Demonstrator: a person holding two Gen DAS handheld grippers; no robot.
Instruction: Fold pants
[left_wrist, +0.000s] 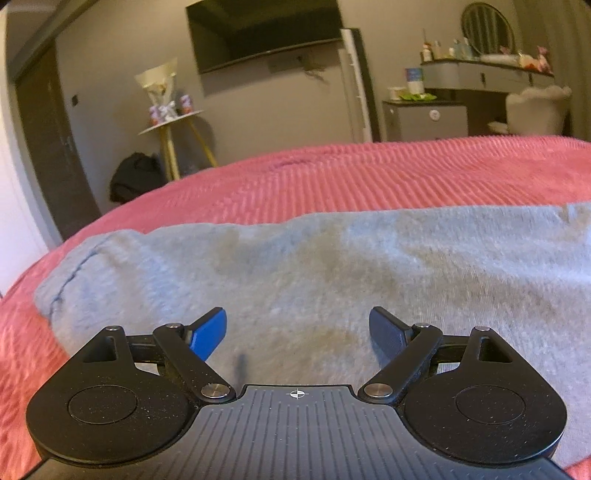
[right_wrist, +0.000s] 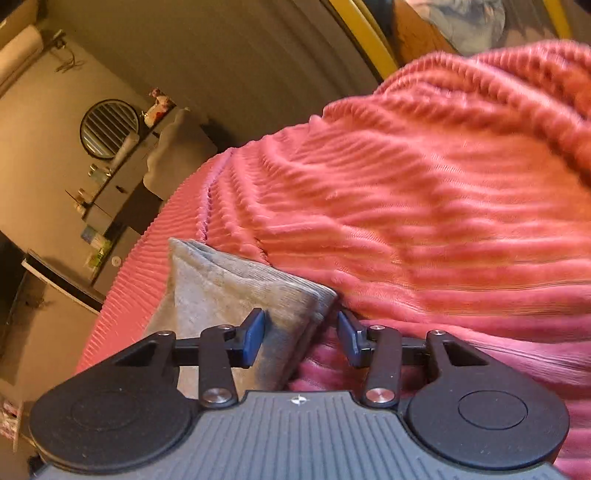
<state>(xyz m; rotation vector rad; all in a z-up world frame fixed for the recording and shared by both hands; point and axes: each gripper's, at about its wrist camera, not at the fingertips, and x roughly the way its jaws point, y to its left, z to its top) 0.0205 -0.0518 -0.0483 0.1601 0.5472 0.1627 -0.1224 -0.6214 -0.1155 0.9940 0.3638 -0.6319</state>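
Grey pants (left_wrist: 314, 266) lie flat across a pink ribbed bedspread (left_wrist: 369, 173). My left gripper (left_wrist: 297, 332) is open, low over the middle of the grey cloth, holding nothing. In the right wrist view, the ribbed cuff end of the pants (right_wrist: 236, 284) lies on the bedspread (right_wrist: 424, 221). My right gripper (right_wrist: 301, 338) is open, with the cuff's right edge between its blue pads, which do not clamp it.
Beyond the bed stand a small round table (left_wrist: 170, 122), a wall TV (left_wrist: 266, 29), a dressing table with a round mirror (left_wrist: 487, 70) and a dark door (left_wrist: 48, 147). A dark bag (left_wrist: 135, 181) sits on the floor.
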